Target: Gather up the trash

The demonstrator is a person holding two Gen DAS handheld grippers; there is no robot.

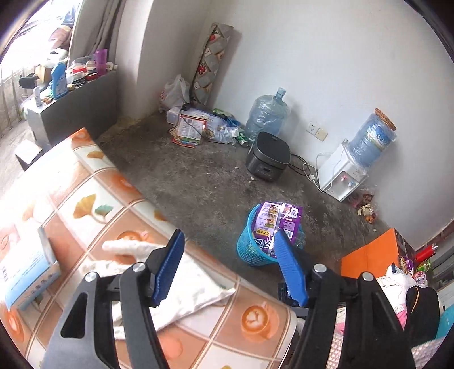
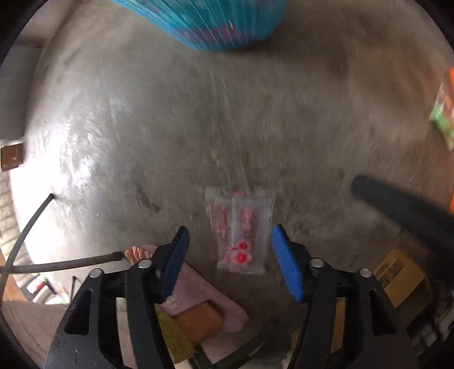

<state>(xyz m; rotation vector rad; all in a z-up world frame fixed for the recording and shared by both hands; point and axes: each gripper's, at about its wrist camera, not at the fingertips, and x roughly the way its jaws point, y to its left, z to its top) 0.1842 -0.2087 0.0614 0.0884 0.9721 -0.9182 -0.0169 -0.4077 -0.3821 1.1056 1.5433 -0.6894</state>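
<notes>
— So, left wrist view first: what containers do you see?

— One blue mesh basket (image 1: 256,244) on the concrete floor (image 1: 198,176), just past the table edge. A purple snack bag (image 1: 276,224) sticks up out of it, with other wrappers lower inside that I can't tell apart. Two big water jugs: one (image 1: 266,113) standing on the floor by the wall, one (image 1: 371,139) upside down on a white dispenser (image 1: 340,176). One dark rice cooker (image 1: 268,156) sits between them.

— And the left gripper (image 1: 228,264)?

— Spread wide, nothing between its blue fingers. It hangs over a table with an orange patterned cloth (image 1: 113,204), where a white rag (image 1: 176,292) lies. More litter is piled in the far corner (image 1: 198,125), and a few wrappers (image 1: 364,204) lie beside the dispenser.

— Now the right wrist view.

— Blurred. The right gripper (image 2: 229,255) is also spread and empty, pointing down at the floor (image 2: 170,127). One clear wrapper with pink and red flowers (image 2: 241,230) lies flat on the concrete, between the two fingers but below them; I can't tell whether they touch it. The basket's (image 2: 215,25) blue side shows at the top edge, well apart from the wrapper. One green-and-orange packet (image 2: 442,113) lies at the right edge.
</notes>
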